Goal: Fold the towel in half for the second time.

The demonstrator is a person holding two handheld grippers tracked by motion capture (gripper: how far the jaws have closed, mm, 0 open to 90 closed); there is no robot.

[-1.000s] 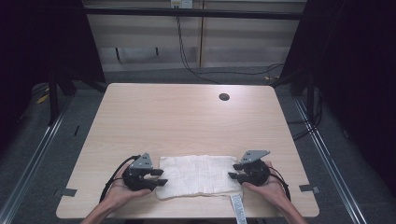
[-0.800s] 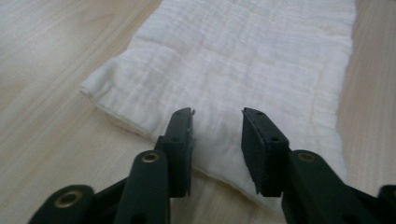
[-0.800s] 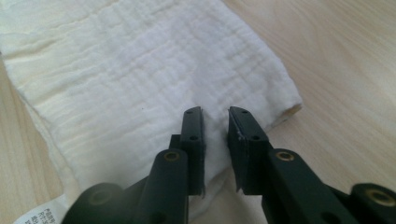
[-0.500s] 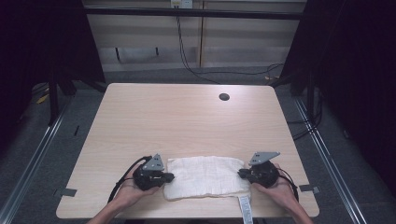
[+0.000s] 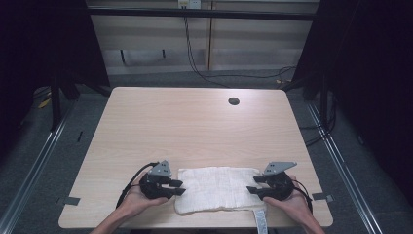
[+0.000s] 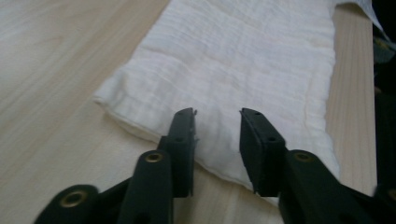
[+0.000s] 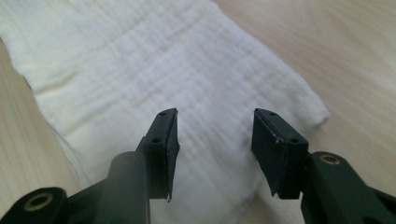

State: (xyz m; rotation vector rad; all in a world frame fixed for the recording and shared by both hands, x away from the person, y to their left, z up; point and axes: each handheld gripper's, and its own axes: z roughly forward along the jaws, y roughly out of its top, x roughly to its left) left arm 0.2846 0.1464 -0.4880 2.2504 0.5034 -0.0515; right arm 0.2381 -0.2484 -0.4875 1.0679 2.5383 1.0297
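High view: a light wooden table (image 5: 195,131) takes up the middle of the frame, with a small dark round hole (image 5: 234,101) in its top toward the upper right. A white cloth (image 5: 216,189) lies flat at the lower centre of the frame, close to the table's near edge, and a pale strip (image 5: 261,223) hangs down from its lower right corner past that edge. The left gripper (image 5: 176,187) sits at lower left, held in the person's left hand (image 5: 134,204), its jaws pointing toward the cloth's left end and standing apart. The right gripper (image 5: 253,187) sits at lower right in the right hand (image 5: 287,202), jaws pointing at the cloth's right end, also apart. A grey three-cornered plate tops each gripper. Dark floor, metal rails and trailing cables surround the table.

Left gripper view: the two black jaws rise from the bottom of the frame with a clear gap between them, nothing held. Their tips lie over the near edge of the cloth (image 6: 243,60), which runs away toward the upper right of the frame; bare table (image 6: 56,70) fills the left.

Right gripper view: the jaws stand wide apart at the bottom centre, empty, above the cloth (image 7: 154,70), which stretches to the upper left. Table wood (image 7: 336,51) shows at the upper right and along the left edge.
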